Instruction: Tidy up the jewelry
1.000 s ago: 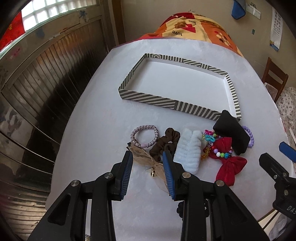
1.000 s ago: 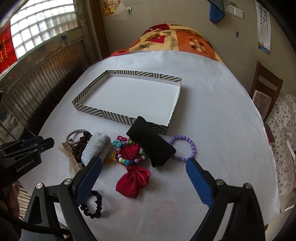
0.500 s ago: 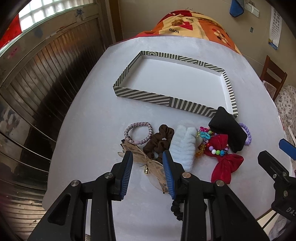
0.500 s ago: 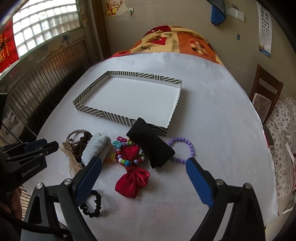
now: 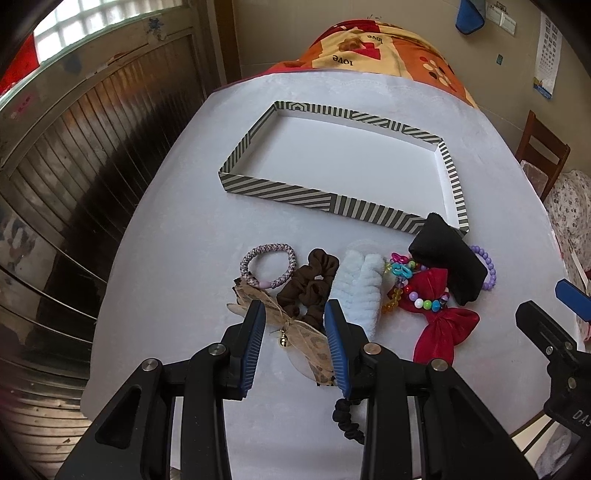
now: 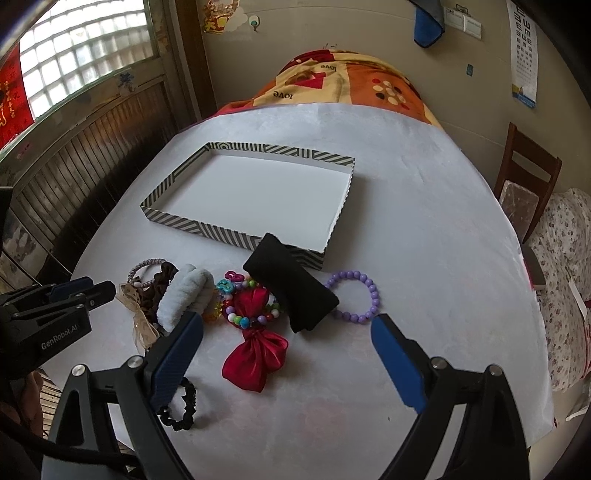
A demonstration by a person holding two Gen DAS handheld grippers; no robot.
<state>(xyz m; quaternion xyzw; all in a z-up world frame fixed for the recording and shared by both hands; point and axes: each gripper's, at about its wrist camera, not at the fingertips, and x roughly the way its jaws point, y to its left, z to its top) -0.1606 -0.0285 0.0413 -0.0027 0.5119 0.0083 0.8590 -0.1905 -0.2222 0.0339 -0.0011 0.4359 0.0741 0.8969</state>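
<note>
Left wrist view: left gripper (image 5: 295, 314), jaws narrowly parted, straddles the tan ribbon bow (image 5: 291, 328), long axis running 10 to 4 o'clock, on the white table (image 5: 177, 258). Right gripper (image 6: 286, 325) gapes wide.

White-covered table (image 6: 424, 258) spans both views. Patterned orange blanket (image 6: 343, 85) lies beyond the table's far edge. Wooden chair (image 6: 524, 177) stands off its right edge, floral fabric (image 6: 565, 295) beside it. Blue cloth (image 6: 426, 27) and eye chart (image 6: 524, 51) hang on the far wall. Glass-block window (image 6: 81, 55) sits beyond the left edge.
</note>
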